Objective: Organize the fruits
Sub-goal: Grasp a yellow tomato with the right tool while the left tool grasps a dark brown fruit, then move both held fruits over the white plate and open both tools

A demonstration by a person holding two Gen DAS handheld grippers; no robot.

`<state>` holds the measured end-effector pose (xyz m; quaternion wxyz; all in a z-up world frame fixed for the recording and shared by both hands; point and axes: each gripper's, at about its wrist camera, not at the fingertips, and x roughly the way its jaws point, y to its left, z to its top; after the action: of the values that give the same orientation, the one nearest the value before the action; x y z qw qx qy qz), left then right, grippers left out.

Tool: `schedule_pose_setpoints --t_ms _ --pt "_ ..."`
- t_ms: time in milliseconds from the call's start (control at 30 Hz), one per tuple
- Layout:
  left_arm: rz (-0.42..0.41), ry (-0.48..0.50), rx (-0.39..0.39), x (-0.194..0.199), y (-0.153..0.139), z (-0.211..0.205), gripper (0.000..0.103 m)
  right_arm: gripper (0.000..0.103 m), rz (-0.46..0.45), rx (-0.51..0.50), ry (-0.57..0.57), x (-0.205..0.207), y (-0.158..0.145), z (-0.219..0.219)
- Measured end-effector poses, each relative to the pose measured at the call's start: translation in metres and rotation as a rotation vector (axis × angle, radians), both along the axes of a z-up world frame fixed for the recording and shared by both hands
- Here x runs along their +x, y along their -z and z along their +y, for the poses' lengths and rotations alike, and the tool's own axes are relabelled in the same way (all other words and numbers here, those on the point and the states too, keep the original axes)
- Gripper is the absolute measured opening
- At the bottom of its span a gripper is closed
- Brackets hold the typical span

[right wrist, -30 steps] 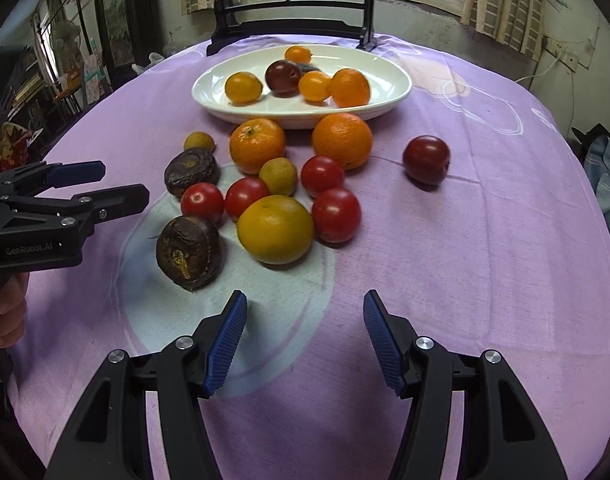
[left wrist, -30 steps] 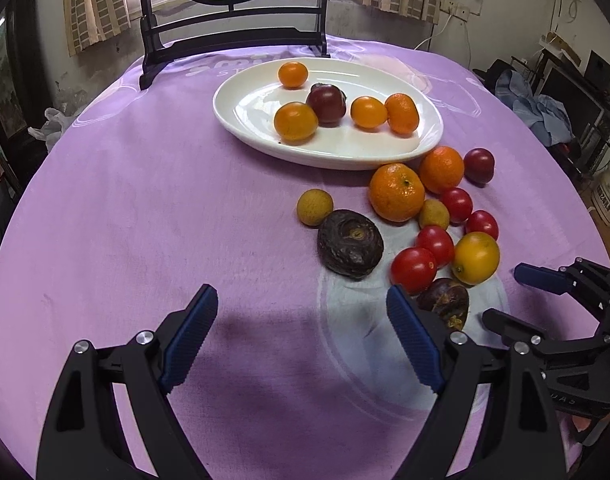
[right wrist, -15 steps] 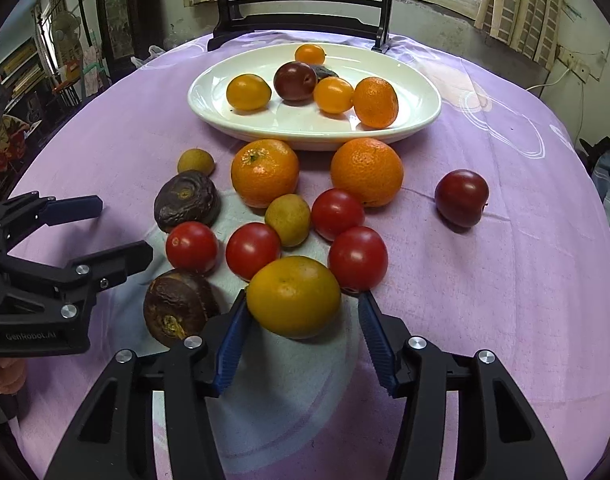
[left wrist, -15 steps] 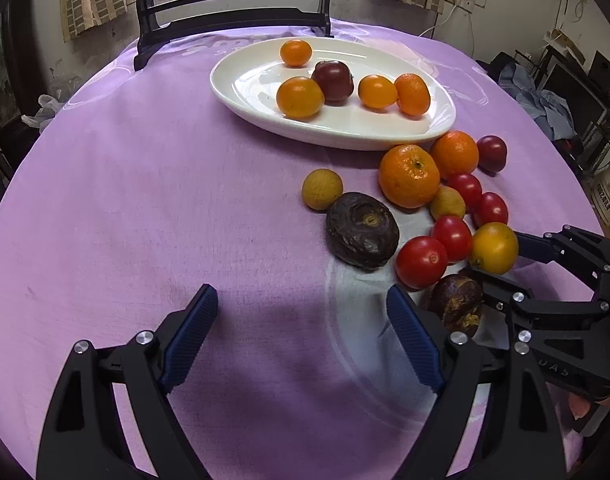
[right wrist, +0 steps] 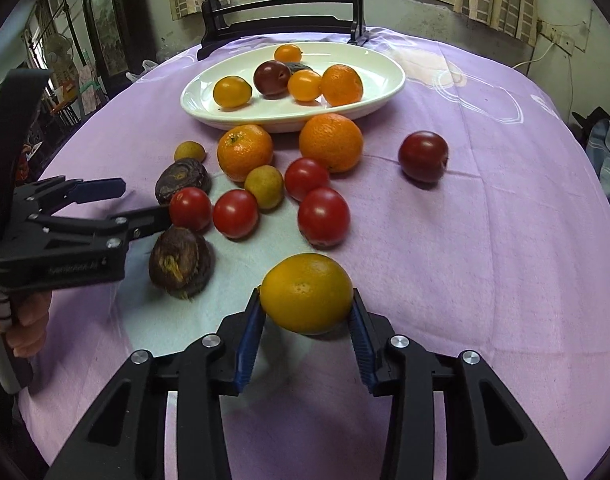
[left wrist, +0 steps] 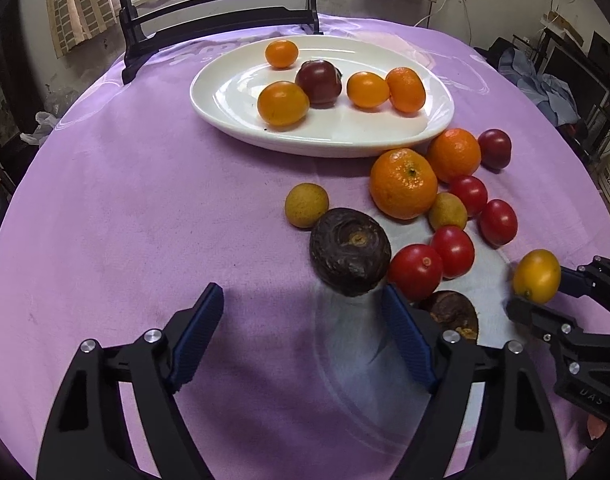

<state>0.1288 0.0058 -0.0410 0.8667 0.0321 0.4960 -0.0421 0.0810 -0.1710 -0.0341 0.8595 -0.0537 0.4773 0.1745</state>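
Between the right gripper (right wrist: 306, 312) pads sits a yellow-orange citrus (right wrist: 306, 293), both blue pads touching its sides as the jaws close. Farther left, the left gripper (left wrist: 303, 330) narrows its wide jaws on nothing, a wrinkled passion fruit (left wrist: 350, 251) just beyond its tips. Only the right wrist view shows the person's hand (right wrist: 23, 322). Farthest, the white plate (right wrist: 389, 88) holds six fruits.

Tablecloth (right wrist: 485, 240) is lilac purple with a pale grey-white round print and faint white swirls. Plate (right wrist: 385, 92) is plain glossy white. Held fruit (right wrist: 307, 292) is yellow-orange, the tomatoes (right wrist: 323, 216) bright red, the mandarins (right wrist: 331, 142) deep orange. Passion fruit (left wrist: 349, 252) is wrinkly dark brown (almost black). Both grippers (right wrist: 305, 336) are black with blue ribbed pads (left wrist: 199, 332).
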Motion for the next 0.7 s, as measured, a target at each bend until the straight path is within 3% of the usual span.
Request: schedule_pose_setpoints --t_ms 133,233,267,300,500,533,567,700 --pt "0.004 0.013 0.009 0.007 0.003 -0.008 0.067 0.042 0.000 0.018 0.006 -0.002 0.000 -0.006" --pt "0.005 0.032 0.002 0.012 0.002 -0.015 0.053 0.042 -0.001 0.024 0.004 -0.002 0.001 -0.006" --pt "0.005 0.042 -0.003 0.013 0.001 -0.017 0.041 0.042 -0.002 0.025 0.004 -0.002 0.000 -0.006" --pt "0.007 0.054 -0.005 0.012 0.000 -0.020 0.038 0.042 -0.004 0.026 0.004 -0.002 0.000 -0.007" --pt "-0.007 0.050 -0.024 0.003 -0.015 -0.016 0.036 0.042 -0.035 0.036 0.005 -0.008 -0.013 -0.011" --pt "-0.026 0.052 -0.031 0.000 -0.023 -0.013 0.035 0.042 -0.047 0.035 0.003 -0.008 -0.018 -0.011" --pt "-0.046 0.057 -0.037 -0.002 -0.031 -0.012 0.020 0.042 -0.060 0.031 0.000 -0.008 -0.023 -0.011" --pt "-0.102 0.066 -0.086 -0.002 -0.062 -0.004 0.019 0.042 -0.122 0.021 -0.015 -0.003 -0.045 -0.007"
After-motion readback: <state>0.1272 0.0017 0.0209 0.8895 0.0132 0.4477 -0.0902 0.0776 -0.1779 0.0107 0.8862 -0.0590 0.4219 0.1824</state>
